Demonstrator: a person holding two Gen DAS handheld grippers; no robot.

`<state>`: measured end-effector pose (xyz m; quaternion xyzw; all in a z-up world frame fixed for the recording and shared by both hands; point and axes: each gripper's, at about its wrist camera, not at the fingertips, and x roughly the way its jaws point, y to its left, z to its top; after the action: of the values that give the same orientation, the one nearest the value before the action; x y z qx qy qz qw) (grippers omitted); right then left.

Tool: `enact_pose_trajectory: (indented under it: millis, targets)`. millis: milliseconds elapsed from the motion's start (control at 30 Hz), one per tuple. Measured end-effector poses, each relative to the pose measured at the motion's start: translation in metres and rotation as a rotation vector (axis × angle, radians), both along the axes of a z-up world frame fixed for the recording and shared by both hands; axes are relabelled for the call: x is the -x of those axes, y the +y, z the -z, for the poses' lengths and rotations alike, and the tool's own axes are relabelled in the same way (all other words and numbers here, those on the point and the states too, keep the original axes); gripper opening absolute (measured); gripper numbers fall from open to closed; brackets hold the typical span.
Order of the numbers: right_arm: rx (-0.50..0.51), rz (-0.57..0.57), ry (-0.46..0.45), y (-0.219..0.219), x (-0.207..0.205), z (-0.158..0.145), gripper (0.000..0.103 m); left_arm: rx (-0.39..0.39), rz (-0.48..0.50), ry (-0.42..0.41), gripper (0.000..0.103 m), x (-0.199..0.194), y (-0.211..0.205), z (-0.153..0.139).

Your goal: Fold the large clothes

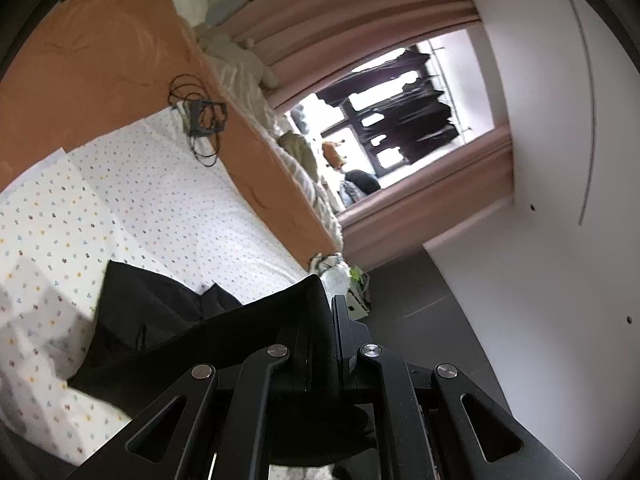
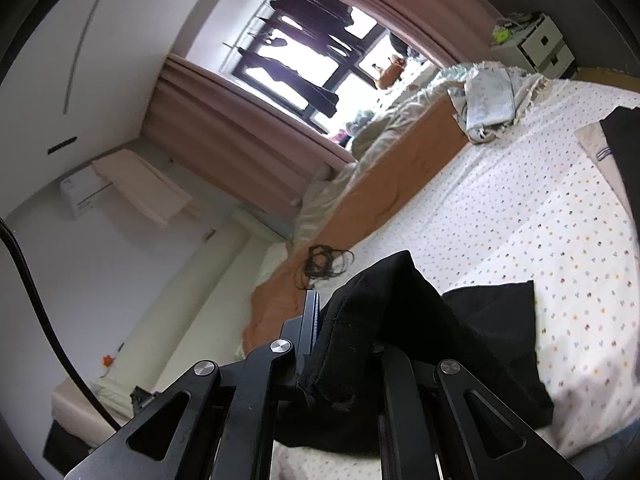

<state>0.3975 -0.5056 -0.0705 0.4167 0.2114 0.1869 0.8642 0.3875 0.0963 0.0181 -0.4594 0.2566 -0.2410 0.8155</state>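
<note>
A large black garment lies partly on the bed's dotted white sheet and rises to both grippers. My left gripper is shut on one edge of the black garment, held above the bed. In the right wrist view my right gripper is shut on another bunched part of the black garment, which drapes over its fingers and hides the right fingertip. The rest of the cloth trails down onto the sheet.
An orange blanket and a tangle of black cable lie at the bed's far side. Crumpled pale bedding sits by the window. A white drawer unit stands beyond the bed. Dark floor lies beside the bed.
</note>
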Motion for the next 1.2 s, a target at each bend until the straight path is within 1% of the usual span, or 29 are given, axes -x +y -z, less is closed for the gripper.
enact_pose_trajectory:
  millis: [67, 200, 367, 400, 533, 600, 667, 767, 867, 900, 933, 967, 1000, 1033, 1067, 1100, 1167, 1200]
  targets:
    - [-0.002, -0.007, 0.024, -0.001, -0.02, 0.008, 0.008, -0.008, -0.009, 0.025, 0.007, -0.017, -0.002, 0.009]
    - [-0.003, -0.017, 0.072, -0.001, -0.055, 0.029, 0.009, -0.012, -0.023, 0.084, 0.007, -0.051, -0.005, 0.037]
    - [0.001, -0.022, 0.157, -0.002, -0.105, 0.076, 0.009, -0.03, -0.03, 0.195, 0.007, -0.105, -0.011, 0.09]
    - [0.002, -0.023, 0.177, -0.001, -0.115, 0.086, 0.009, -0.032, -0.032, 0.231, 0.007, -0.121, -0.013, 0.106]
    - [0.013, -0.03, 0.291, -0.001, -0.162, 0.134, 0.009, -0.06, -0.042, 0.337, 0.007, -0.166, -0.018, 0.153]
    - [0.019, -0.023, 0.347, -0.001, -0.182, 0.153, 0.009, -0.052, -0.053, 0.399, 0.007, -0.186, -0.019, 0.175]
    - [0.018, -0.014, 0.394, -0.002, -0.199, 0.166, 0.009, -0.054, -0.06, 0.418, 0.007, -0.197, -0.019, 0.184]
    - [0.032, -0.02, 0.433, 0.0, -0.22, 0.177, 0.009, -0.095, -0.066, 0.451, 0.007, -0.214, -0.019, 0.191]
    - [0.04, -0.023, 0.463, 0.002, -0.236, 0.183, 0.009, -0.119, -0.071, 0.458, 0.007, -0.226, -0.019, 0.196]
    - [0.056, -0.025, 0.472, 0.003, -0.243, 0.185, 0.009, -0.136, -0.07, 0.46, 0.008, -0.23, -0.02, 0.197]
    - [0.08, -0.021, 0.494, 0.004, -0.248, 0.186, 0.009, -0.161, -0.065, 0.481, 0.008, -0.233, -0.022, 0.198]
    - [0.091, -0.025, 0.518, 0.004, -0.252, 0.188, 0.015, -0.165, -0.064, 0.494, 0.016, -0.234, -0.023, 0.199]
    - [0.088, -0.029, 0.536, 0.005, -0.254, 0.19, 0.021, -0.151, -0.054, 0.506, 0.033, -0.232, -0.023, 0.202]
    - [0.073, -0.03, 0.538, 0.004, -0.252, 0.191, 0.024, -0.125, -0.038, 0.504, 0.045, -0.228, -0.024, 0.202]
    - [0.062, -0.02, 0.526, 0.003, -0.244, 0.189, 0.036, -0.11, -0.034, 0.5, 0.063, -0.225, -0.024, 0.2]
    - [0.062, -0.007, 0.519, 0.002, -0.239, 0.186, 0.052, -0.098, -0.043, 0.48, 0.068, -0.217, -0.024, 0.195]
    - [0.106, 0.028, 0.482, -0.001, -0.217, 0.167, 0.064, -0.125, -0.063, 0.417, 0.068, -0.194, -0.023, 0.175]
    - [0.126, 0.04, 0.462, -0.003, -0.209, 0.158, 0.064, -0.13, -0.062, 0.402, 0.068, -0.187, -0.023, 0.168]
